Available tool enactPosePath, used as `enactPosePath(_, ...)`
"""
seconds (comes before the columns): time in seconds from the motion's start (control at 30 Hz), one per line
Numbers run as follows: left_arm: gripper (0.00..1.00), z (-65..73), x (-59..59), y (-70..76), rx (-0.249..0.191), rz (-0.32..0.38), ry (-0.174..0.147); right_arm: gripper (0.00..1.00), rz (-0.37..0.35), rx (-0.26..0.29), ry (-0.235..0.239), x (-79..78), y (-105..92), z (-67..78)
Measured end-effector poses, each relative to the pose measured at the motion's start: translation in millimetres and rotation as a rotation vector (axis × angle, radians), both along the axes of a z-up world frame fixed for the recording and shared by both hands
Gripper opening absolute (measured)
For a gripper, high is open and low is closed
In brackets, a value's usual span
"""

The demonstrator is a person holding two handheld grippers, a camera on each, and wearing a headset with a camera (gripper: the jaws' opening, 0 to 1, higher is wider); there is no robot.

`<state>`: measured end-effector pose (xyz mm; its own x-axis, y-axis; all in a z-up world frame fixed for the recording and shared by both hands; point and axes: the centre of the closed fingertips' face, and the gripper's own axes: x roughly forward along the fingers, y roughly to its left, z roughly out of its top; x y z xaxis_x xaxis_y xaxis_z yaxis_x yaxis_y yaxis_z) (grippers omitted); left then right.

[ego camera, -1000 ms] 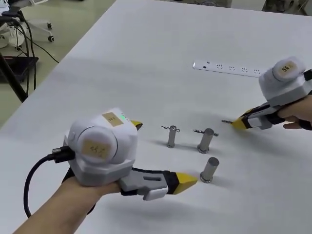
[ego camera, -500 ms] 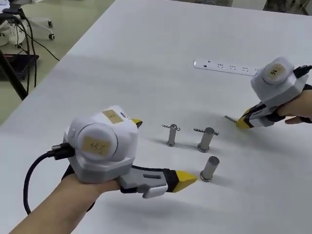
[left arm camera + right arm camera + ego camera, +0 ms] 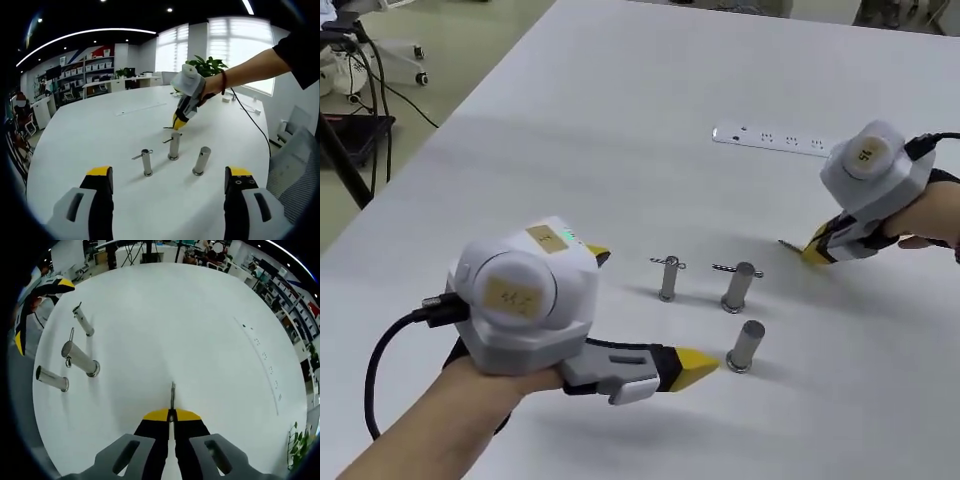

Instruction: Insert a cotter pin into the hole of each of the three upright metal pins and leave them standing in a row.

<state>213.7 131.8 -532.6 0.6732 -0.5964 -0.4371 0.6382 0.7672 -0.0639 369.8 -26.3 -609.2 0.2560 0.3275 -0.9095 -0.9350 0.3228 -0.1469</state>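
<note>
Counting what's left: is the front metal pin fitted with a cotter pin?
Not fitted: nothing crosses the front pin's top, unlike the other two; the right gripper holds a cotter pin.

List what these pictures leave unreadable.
Head view: hole of the bare metal pin is too small to make out.
Right gripper view: rear end of the held cotter pin is hidden inside the shut right gripper.
Head view: right end of the power strip is hidden behind the right gripper.

Grips a cotter pin (image 3: 172, 391) between the closed jaws of the right hand-held gripper (image 3: 172, 414), pointing forward over the white bench (image 3: 165, 315), well apart from three metal pins (image 3: 80, 359) at left (upper two carrying cotter pins).
</note>
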Motion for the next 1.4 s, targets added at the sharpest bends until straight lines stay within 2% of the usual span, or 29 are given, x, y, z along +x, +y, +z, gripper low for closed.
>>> enactPosePath(0.3,0.89,3.8,-4.7,-1.9,-0.014,-0.001,0.001,0.0,-0.024,0.038,-0.068,-11.5,-1.6,17.3)
enactPosePath(0.5,0.88,5.4,-6.2,-6.7,-0.028,-0.007,0.006,0.0,-0.026,0.114,-0.103,-25.4,7.4,37.2)
enactPosePath(0.73,0.84,14.5,-3.7,-13.4,-0.054,-0.025,0.005,0.0,-0.034,0.167,-0.158,-38.3,13.6,59.5)
enactPosePath(0.97,0.75,29.2,1.5,-15.5,-0.12,-0.028,0.013,0.0,0.003,0.222,-0.202,-56.8,27.9,78.6)
enactPosePath(1.07,0.7,33.6,3.6,-15.8,-0.143,-0.023,0.021,0.0,0.044,0.234,-0.234,-65.6,35.1,86.6)
enactPosePath(1.17,0.68,37.9,6.5,-16.5,-0.168,-0.013,0.039,0.0,0.076,0.237,-0.246,-74.9,40.0,92.0)
enactPosePath(1.2,0.68,39.2,7.1,-17.0,-0.173,-0.013,0.04,0.0,0.081,0.246,-0.244,-77.3,41.7,93.8)
enactPosePath(1.23,0.67,40.0,7.3,-17.9,-0.179,-0.014,0.047,0.0,0.066,0.285,-0.228,-81.4,46.1,97.2)
enactPosePath(1.3,0.64,40.2,7.1,-20.8,-0.199,-0.016,0.084,0.0,0.07,0.303,-0.226,-86.9,48.8,101.5)
enactPosePath(1.33,0.63,40.1,7.3,-22.1,-0.208,-0.018,0.101,0.0,0.072,0.305,-0.227,-83.4,49.0,99.3)
enactPosePath(1.4,0.59,40.6,8.6,-23.7,-0.207,-0.025,0.104,0.0,0.082,0.317,-0.229,-88.3,52.0,101.9)
